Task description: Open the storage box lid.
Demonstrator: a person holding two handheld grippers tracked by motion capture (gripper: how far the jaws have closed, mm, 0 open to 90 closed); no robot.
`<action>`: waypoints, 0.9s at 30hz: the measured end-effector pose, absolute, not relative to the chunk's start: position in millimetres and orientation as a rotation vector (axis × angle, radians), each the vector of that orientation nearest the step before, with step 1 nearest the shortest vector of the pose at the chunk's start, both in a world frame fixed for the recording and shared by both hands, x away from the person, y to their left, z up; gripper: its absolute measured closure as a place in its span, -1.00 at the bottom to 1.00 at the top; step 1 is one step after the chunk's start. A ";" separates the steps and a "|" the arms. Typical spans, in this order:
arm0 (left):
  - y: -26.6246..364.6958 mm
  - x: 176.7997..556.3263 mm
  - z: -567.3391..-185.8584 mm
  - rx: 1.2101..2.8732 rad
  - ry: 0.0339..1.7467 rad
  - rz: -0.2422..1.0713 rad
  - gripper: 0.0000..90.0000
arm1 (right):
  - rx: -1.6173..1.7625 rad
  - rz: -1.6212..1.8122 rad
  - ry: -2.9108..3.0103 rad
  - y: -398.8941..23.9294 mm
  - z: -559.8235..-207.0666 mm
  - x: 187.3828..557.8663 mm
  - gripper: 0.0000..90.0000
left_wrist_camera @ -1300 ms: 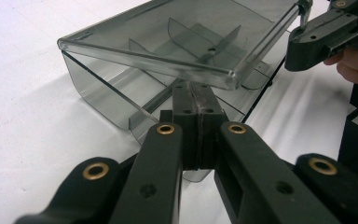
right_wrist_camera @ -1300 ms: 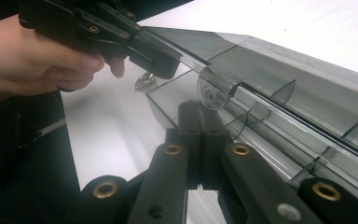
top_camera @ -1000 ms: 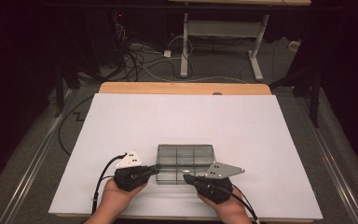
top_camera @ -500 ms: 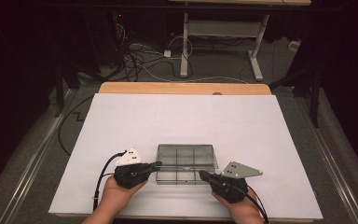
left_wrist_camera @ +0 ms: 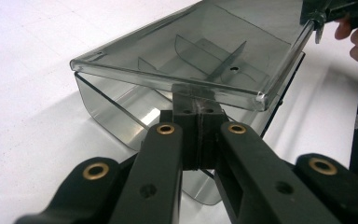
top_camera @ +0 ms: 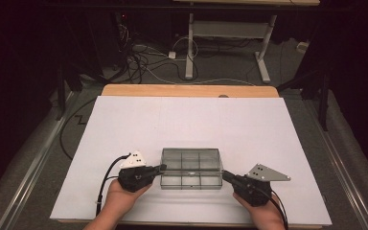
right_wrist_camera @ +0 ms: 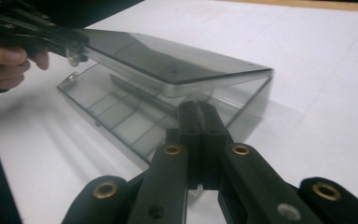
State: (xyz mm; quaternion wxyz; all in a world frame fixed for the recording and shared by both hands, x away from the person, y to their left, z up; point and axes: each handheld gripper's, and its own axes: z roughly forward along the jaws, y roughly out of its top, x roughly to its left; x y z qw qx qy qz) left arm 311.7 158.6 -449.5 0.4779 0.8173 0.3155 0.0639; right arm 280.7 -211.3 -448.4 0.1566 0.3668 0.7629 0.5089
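box (top_camera: 190, 167): clear smoky glossy plastic | table (top_camera: 268, 129): matt white | fingers (left_wrist_camera: 198, 126): matt black

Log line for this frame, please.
left gripper: shut, under lid edge | right gripper: shut, beside box | compartment box: lid ajar | table

Bright, even light falls on the white table (top_camera: 191, 120), the surroundings are dark, and both gripper views look soft.

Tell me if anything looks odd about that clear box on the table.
The lid of the smoky clear compartment box is not seated: it sits tilted, raised off the base on one side, leaving a wedge-shaped gap. The compartments look empty. Nothing looks spilled or cracked. Both the left gripper and right gripper have shut jaws at its ends.
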 end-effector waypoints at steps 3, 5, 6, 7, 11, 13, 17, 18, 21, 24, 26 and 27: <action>158.9 311.3 -449.4 1.994 0.767 0.161 0.94 | 1.050 1.456 2.164 -219.9 -448.3 281.9 1.00; 159.3 311.0 -448.9 1.992 0.766 0.162 0.94 | 1.048 1.446 2.153 -223.9 -448.0 283.1 1.00; 159.6 310.7 -448.6 1.991 0.764 0.162 0.94 | 1.053 1.443 2.144 -226.5 -447.7 284.2 1.00; 160.2 309.8 -448.0 1.988 0.763 0.164 0.94 | 1.056 1.443 2.137 -228.0 -447.5 284.8 1.00; 160.8 306.8 -447.3 1.982 0.760 0.173 0.94 | 1.059 1.425 2.116 -232.8 -446.6 288.4 1.00; 160.2 305.8 -447.6 1.986 0.756 0.180 0.94 | 1.061 1.420 2.112 -233.5 -446.8 291.4 1.00; 158.2 305.7 -447.9 1.978 0.761 0.187 0.94 | 1.059 1.407 2.107 -233.0 -447.2 298.8 1.00; 157.6 306.2 -447.9 1.975 0.761 0.186 0.94 | 1.062 1.406 2.103 -232.7 -447.1 300.2 1.00; 155.8 307.6 -448.0 1.974 0.755 0.191 0.94 | 1.081 1.397 2.098 -230.2 -445.3 306.7 1.00; 155.1 308.0 -447.4 1.982 0.750 0.188 0.94 | 1.086 1.401 2.095 -228.1 -445.4 313.4 1.00; 154.8 308.2 -446.7 1.986 0.744 0.191 0.94 | 1.094 1.399 2.100 -225.9 -445.7 317.9 1.00; 154.7 308.7 -446.3 1.986 0.743 0.192 0.94 | 1.094 1.399 2.101 -224.4 -445.8 320.1 1.00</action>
